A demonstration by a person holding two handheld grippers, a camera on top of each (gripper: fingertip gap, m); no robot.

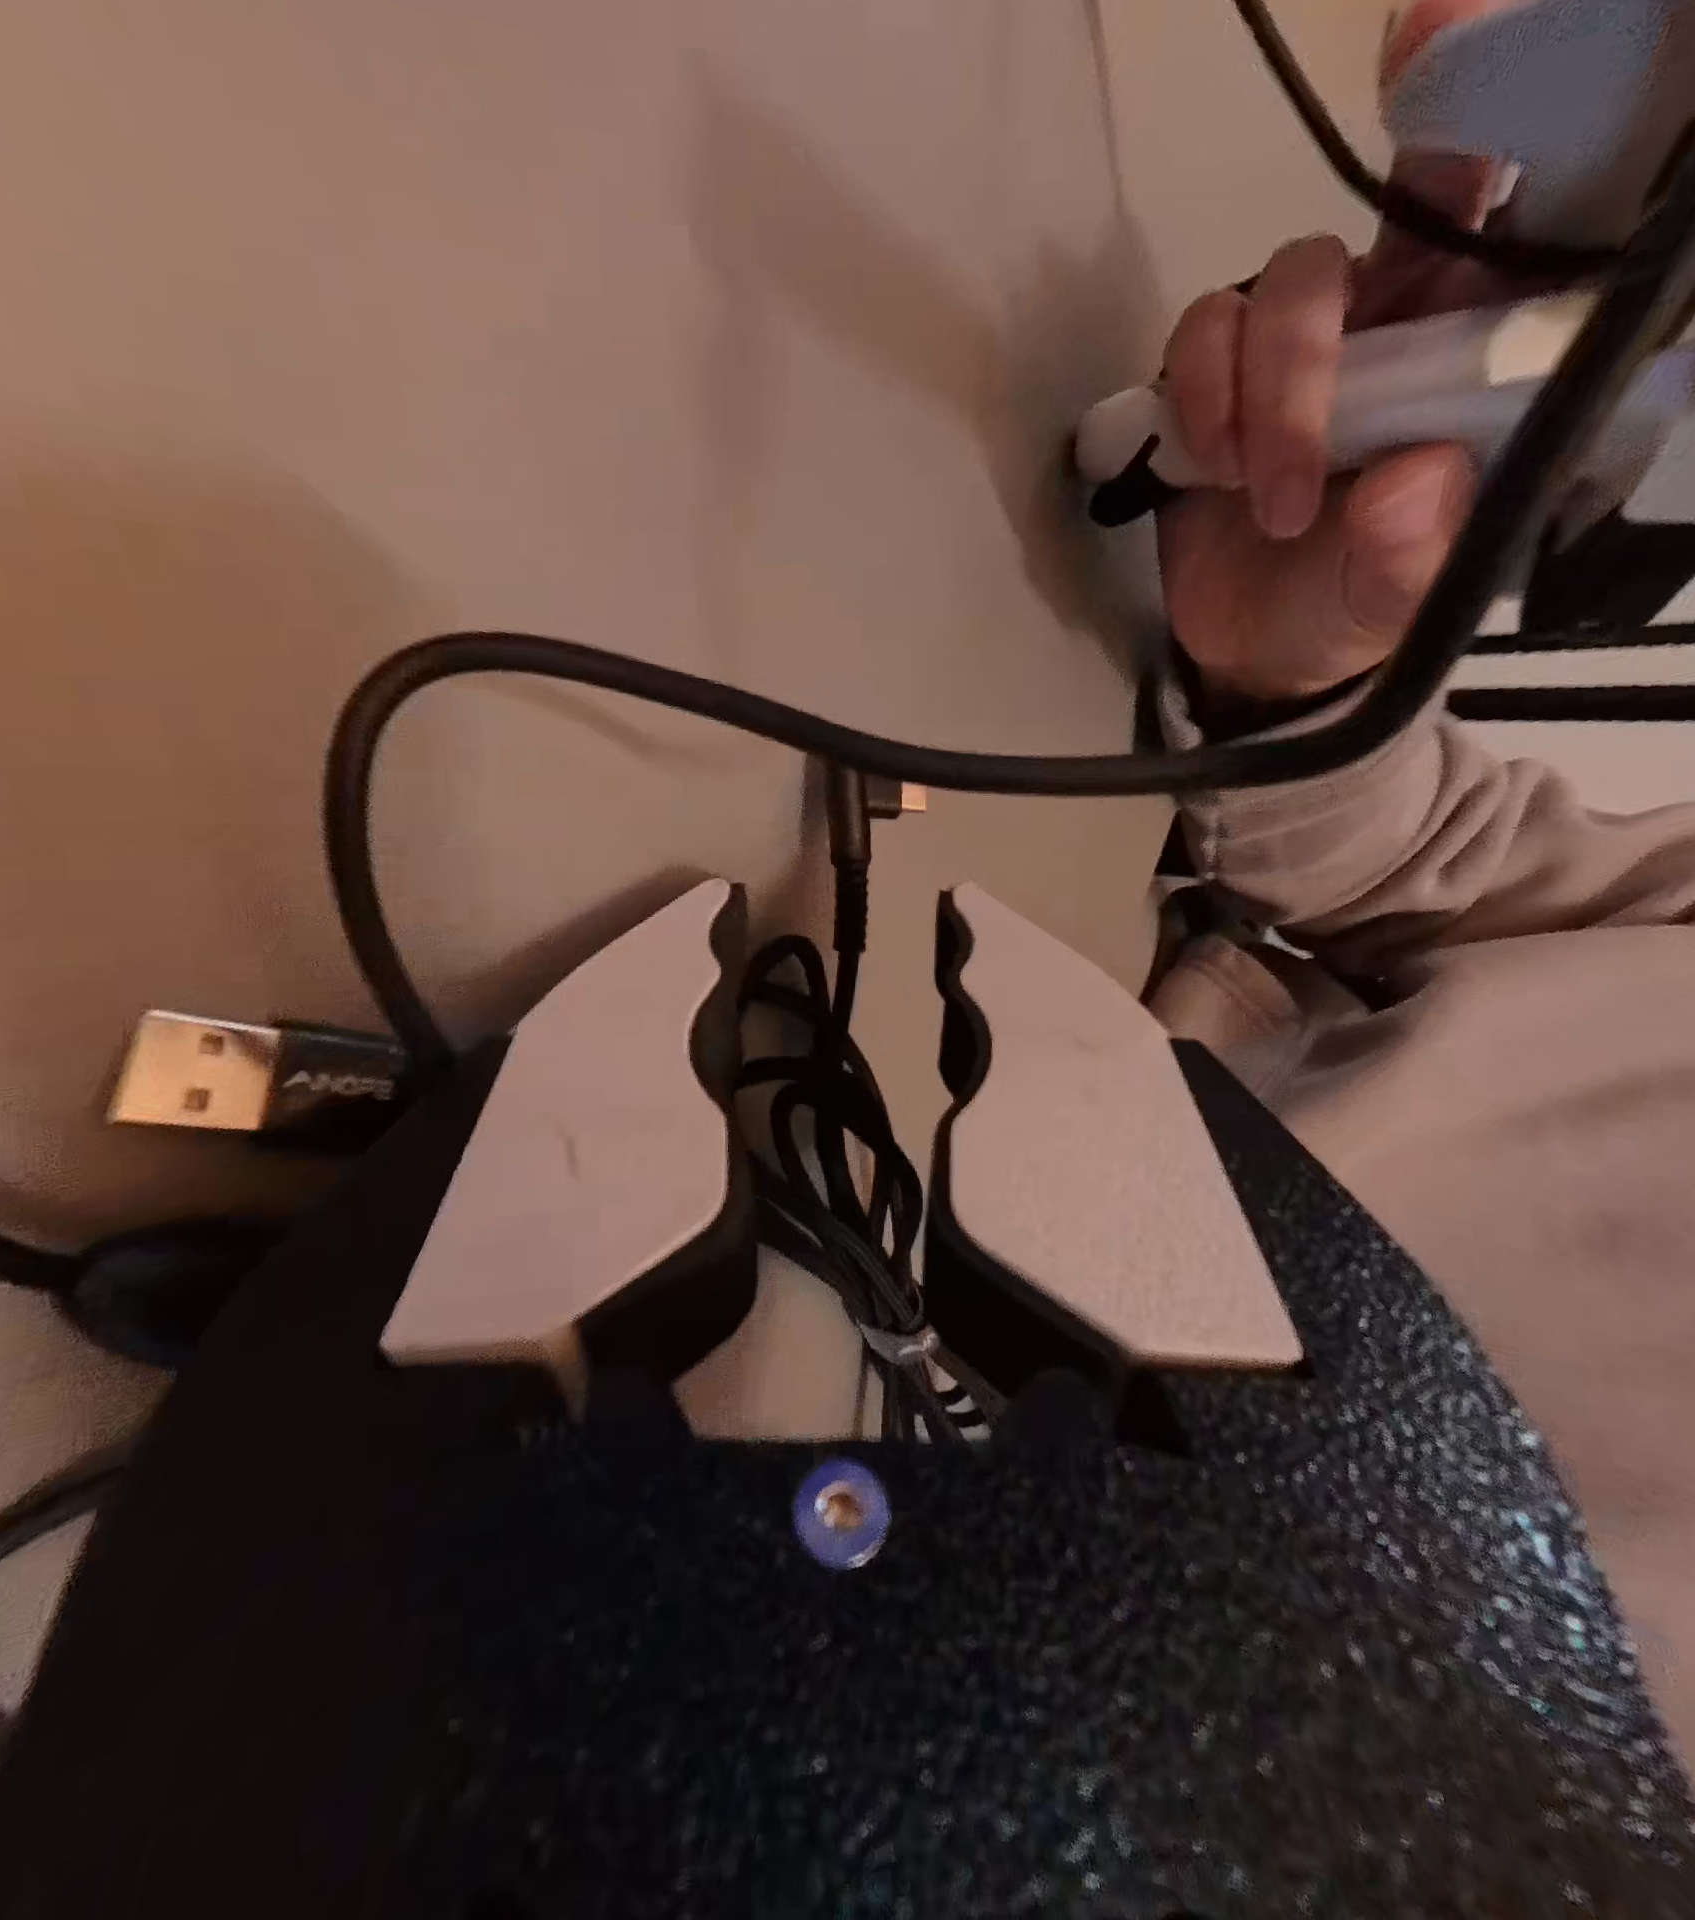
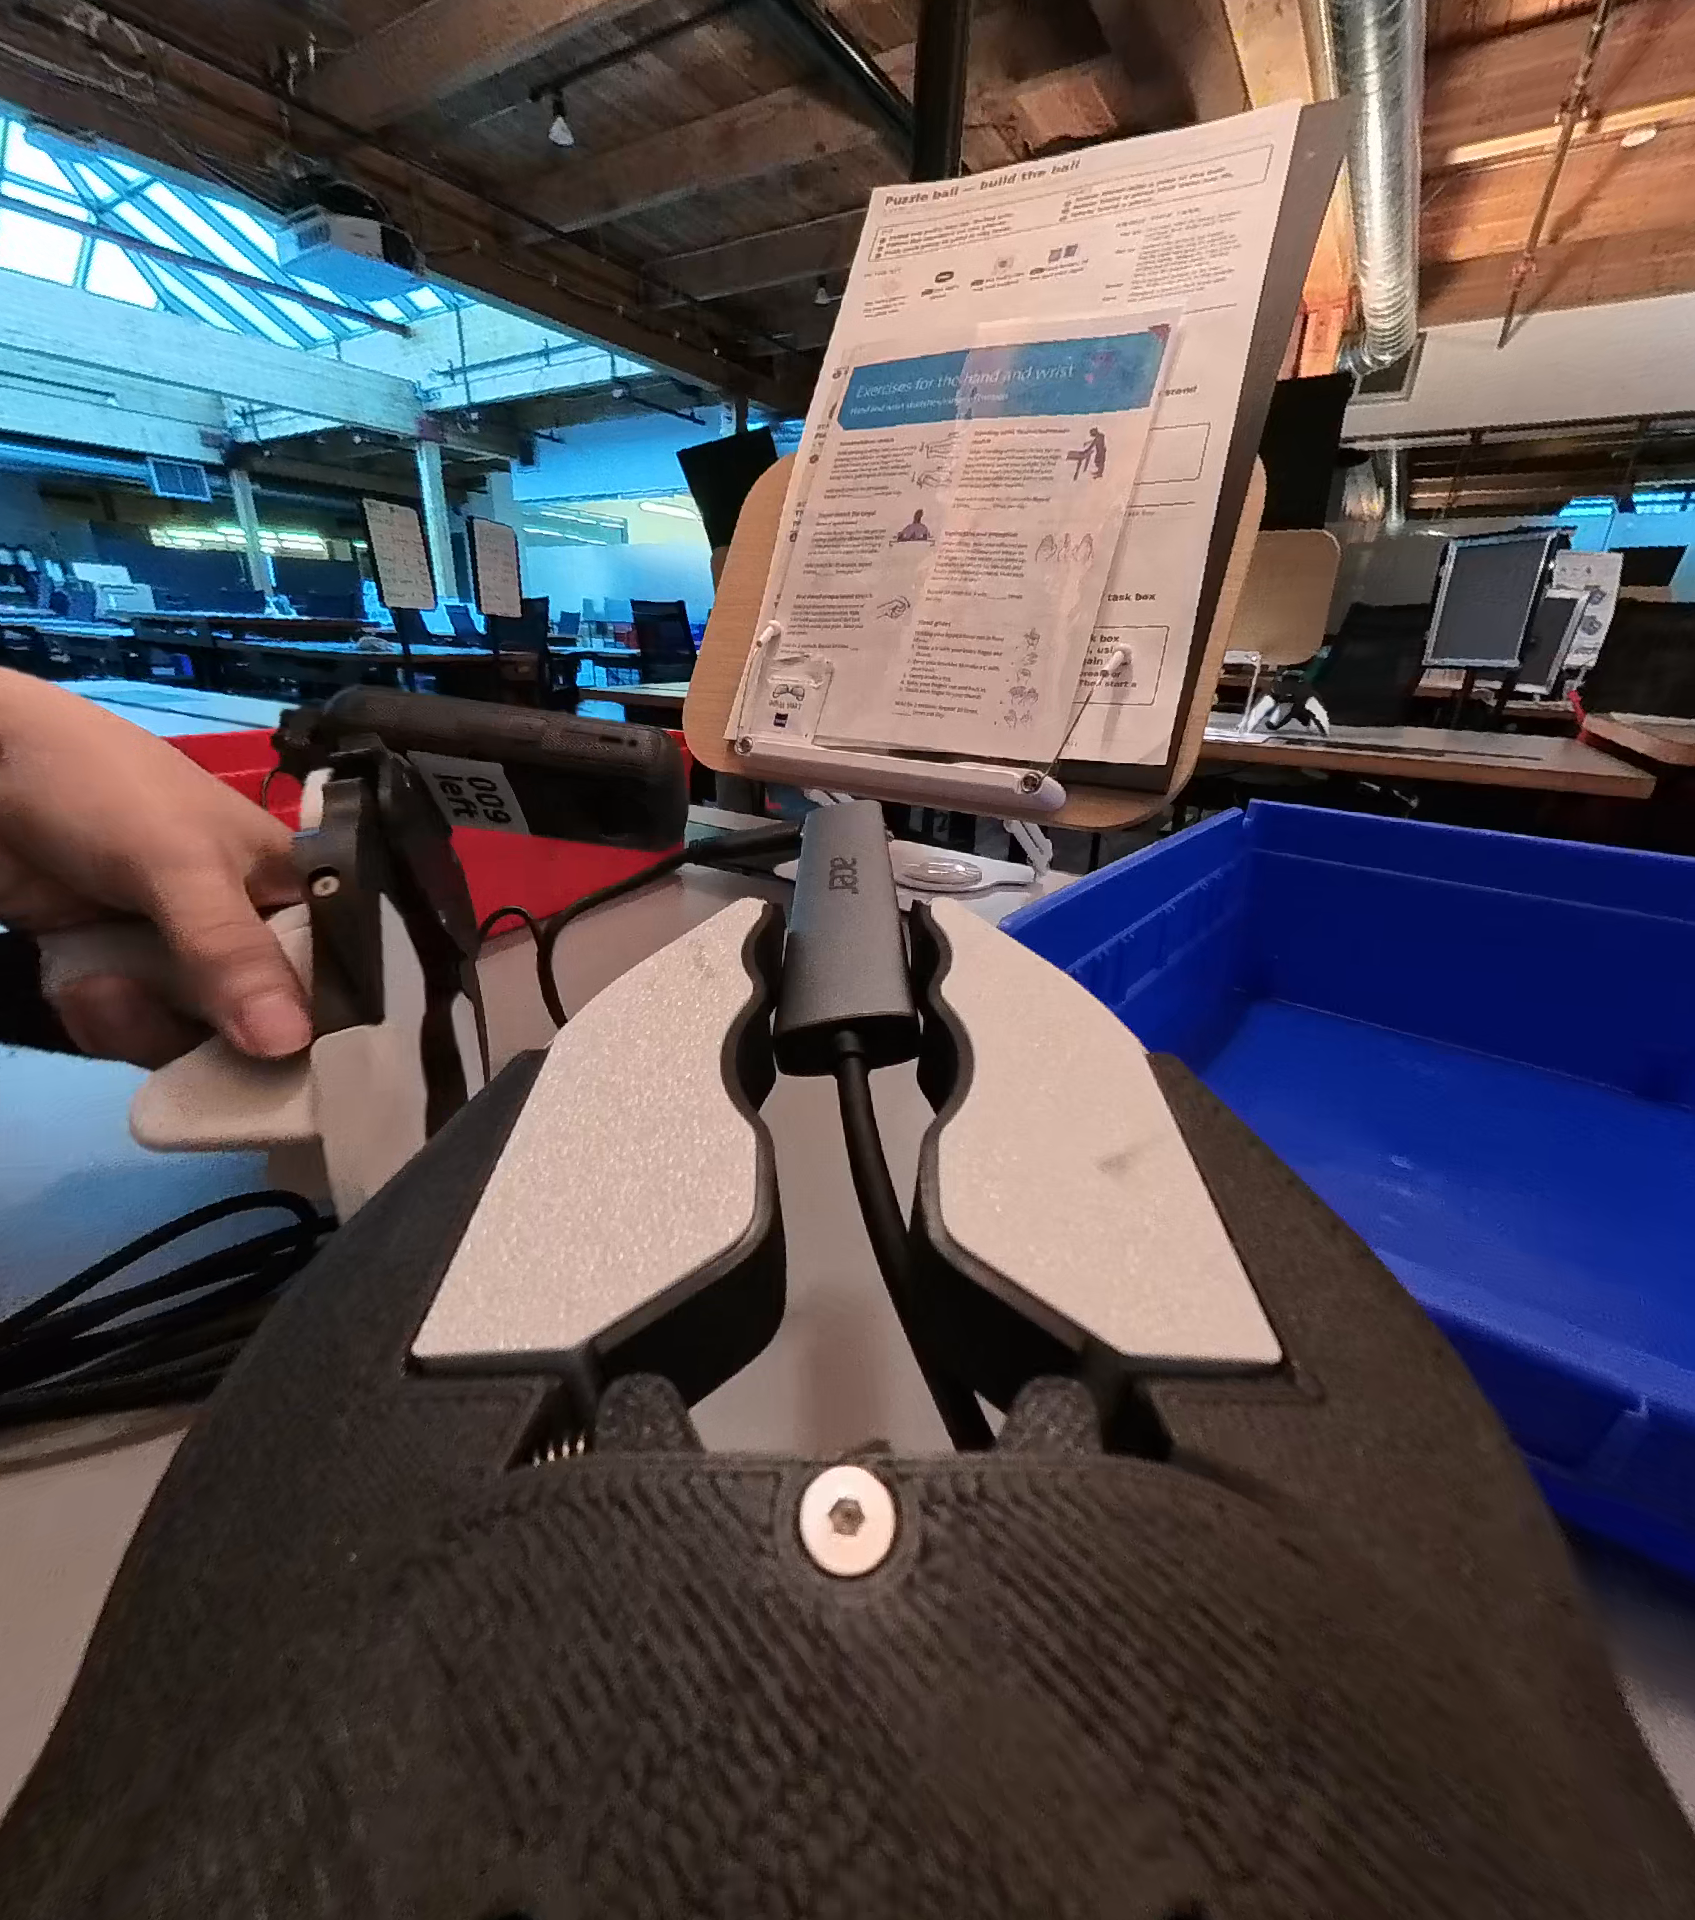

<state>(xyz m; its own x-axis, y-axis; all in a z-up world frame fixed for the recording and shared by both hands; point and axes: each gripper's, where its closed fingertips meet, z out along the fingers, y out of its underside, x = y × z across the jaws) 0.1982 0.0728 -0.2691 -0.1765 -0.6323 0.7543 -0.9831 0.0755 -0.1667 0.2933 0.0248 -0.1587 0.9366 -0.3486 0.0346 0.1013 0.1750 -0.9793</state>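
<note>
Right tongs [image 2: 848, 940] are pinching a dark grey USB hub [image 2: 841, 940] near its cable end, fingers closed in on both its sides, hub pointing away from me and lifted above the desk [image 2: 12, 1174]. Its black cable [image 2: 890, 1205] runs back between the fingers toward the tongs body. A blue bin [image 2: 1425, 1122] sits just to the right on the desk, a red bin [image 2: 552, 862] further back left, and a document stand [image 2: 988, 499] with printed sheets is straight ahead.

Left tongs [image 1: 841, 904] are spread partway, a clear gap between the tips, nothing pinched that I can see. A thin black braided cable [image 1: 848, 1081], bundled with a tie, lies on the desk [image 1: 407, 364] in the gap between the fingers, and its angled connector [image 1: 869, 805] sits just past the tips. I can't tell if the fingers touch it. A thicker black cable [image 1: 614, 675] loops across in front, and a USB-A plug [image 1: 199, 1075] lies on the desk to the left of the tongs. A person's hand [image 1: 1290, 499] at upper right grips the other tool's handle; from the right wrist view, a hand [image 2: 105, 862] holds the left tool.
</note>
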